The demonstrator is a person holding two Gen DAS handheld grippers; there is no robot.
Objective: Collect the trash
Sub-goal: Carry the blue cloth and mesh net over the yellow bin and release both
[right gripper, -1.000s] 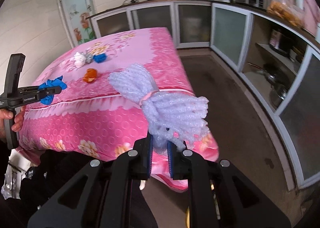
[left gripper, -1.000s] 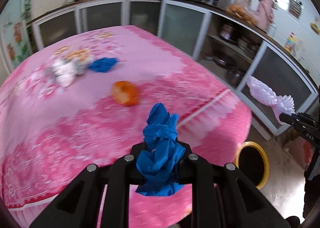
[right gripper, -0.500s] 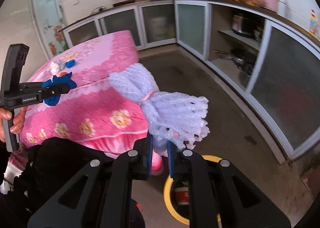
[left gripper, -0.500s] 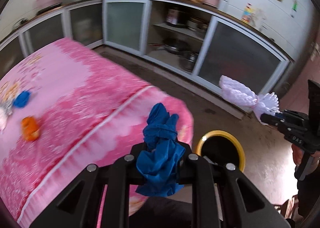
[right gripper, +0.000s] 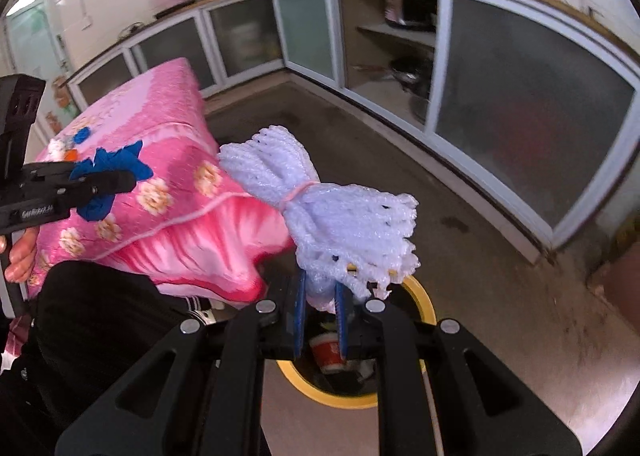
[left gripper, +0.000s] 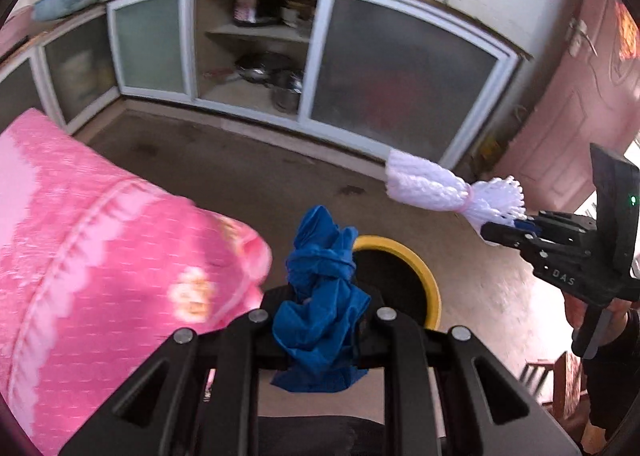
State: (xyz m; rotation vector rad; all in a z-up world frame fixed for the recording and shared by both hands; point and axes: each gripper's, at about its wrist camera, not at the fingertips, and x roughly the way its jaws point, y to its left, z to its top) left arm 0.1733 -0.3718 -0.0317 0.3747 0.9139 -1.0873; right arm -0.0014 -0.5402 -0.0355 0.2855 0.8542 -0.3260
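Note:
My left gripper (left gripper: 320, 320) is shut on a crumpled blue glove (left gripper: 320, 296) and holds it just short of a yellow-rimmed bin (left gripper: 430, 288) on the floor. My right gripper (right gripper: 321, 316) is shut on a white foam net (right gripper: 328, 212) tied with a pink band, held above the same bin (right gripper: 424, 304), which holds a red cup (right gripper: 326, 352). The right gripper (left gripper: 504, 234) with the net (left gripper: 440, 186) also shows in the left wrist view. The left gripper (right gripper: 120, 180) with the glove (right gripper: 116, 164) shows in the right wrist view.
The table with a pink flowered cloth (left gripper: 80, 240) stands left of the bin, its corner close by. More trash lies on its far end (right gripper: 70, 144). Low cabinets with frosted doors (left gripper: 400, 96) line the walls. A pink door (left gripper: 580, 116) is at the right.
Both grippers swung away from the table toward the floor bin, carrying their loads. The bin is now close below the right gripper and just ahead of the left one.

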